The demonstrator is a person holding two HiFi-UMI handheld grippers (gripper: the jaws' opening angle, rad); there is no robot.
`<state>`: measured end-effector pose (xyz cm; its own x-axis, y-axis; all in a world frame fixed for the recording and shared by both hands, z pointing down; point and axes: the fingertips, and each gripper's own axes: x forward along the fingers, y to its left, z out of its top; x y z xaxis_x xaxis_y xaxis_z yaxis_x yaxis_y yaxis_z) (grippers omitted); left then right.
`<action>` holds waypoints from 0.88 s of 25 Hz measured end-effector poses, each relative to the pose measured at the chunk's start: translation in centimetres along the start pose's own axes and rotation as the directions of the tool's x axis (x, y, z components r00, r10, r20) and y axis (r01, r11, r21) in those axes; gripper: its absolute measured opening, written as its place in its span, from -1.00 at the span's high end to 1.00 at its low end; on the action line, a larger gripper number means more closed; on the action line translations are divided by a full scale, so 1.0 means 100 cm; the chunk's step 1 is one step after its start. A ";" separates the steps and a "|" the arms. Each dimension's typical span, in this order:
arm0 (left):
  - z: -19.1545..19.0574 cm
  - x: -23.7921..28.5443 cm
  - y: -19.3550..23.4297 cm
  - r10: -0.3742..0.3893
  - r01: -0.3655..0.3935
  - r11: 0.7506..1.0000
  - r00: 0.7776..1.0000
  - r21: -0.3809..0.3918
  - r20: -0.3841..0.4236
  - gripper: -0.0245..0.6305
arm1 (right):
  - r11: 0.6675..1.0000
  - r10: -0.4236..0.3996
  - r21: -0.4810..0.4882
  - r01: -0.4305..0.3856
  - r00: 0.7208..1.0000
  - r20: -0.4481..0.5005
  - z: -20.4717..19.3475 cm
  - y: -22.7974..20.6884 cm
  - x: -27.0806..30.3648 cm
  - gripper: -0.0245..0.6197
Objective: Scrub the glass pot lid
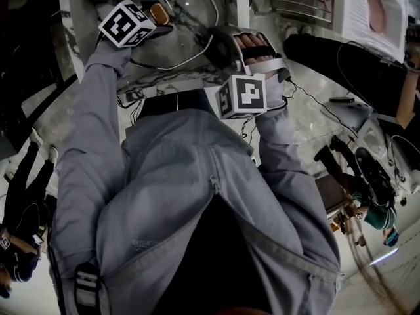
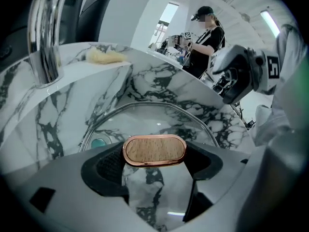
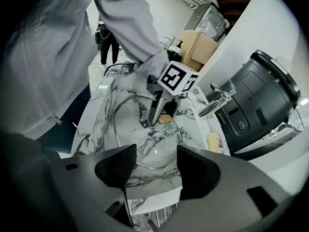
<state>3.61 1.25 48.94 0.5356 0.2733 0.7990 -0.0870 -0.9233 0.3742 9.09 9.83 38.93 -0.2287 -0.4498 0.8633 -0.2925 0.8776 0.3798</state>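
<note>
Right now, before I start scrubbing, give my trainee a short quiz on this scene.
1. True or false: the right gripper is open and empty.
2. The left gripper clamps: A) a cloth; B) the wooden knob of the glass lid; C) a brush.
3. Where does the yellow sponge lie?
Key: 1 true; 2 B; 3 on the sink ledge beside the faucet.
</note>
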 end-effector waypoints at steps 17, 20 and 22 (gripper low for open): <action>-0.024 0.037 0.003 0.205 -0.189 0.969 0.975 0.157 -0.091 -0.25 | 0.896 -0.294 0.365 0.252 0.954 0.064 -0.010 -0.136 0.015 0.77; -0.023 0.038 0.004 0.209 -0.194 0.968 0.974 0.156 -0.083 -0.25 | 0.893 -0.308 0.362 0.268 0.950 0.058 -0.015 -0.159 0.025 0.76; -0.022 0.038 0.005 0.205 -0.190 0.969 0.975 0.156 -0.081 -0.25 | 0.897 -0.301 0.355 0.262 0.952 0.057 -0.018 -0.172 0.033 0.76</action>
<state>3.76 2.41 53.22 0.4366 0.0996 0.8941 -0.0550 -0.9890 0.1370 15.01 -6.44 35.84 -0.1825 -0.7016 0.6888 -0.6519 0.6108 0.4494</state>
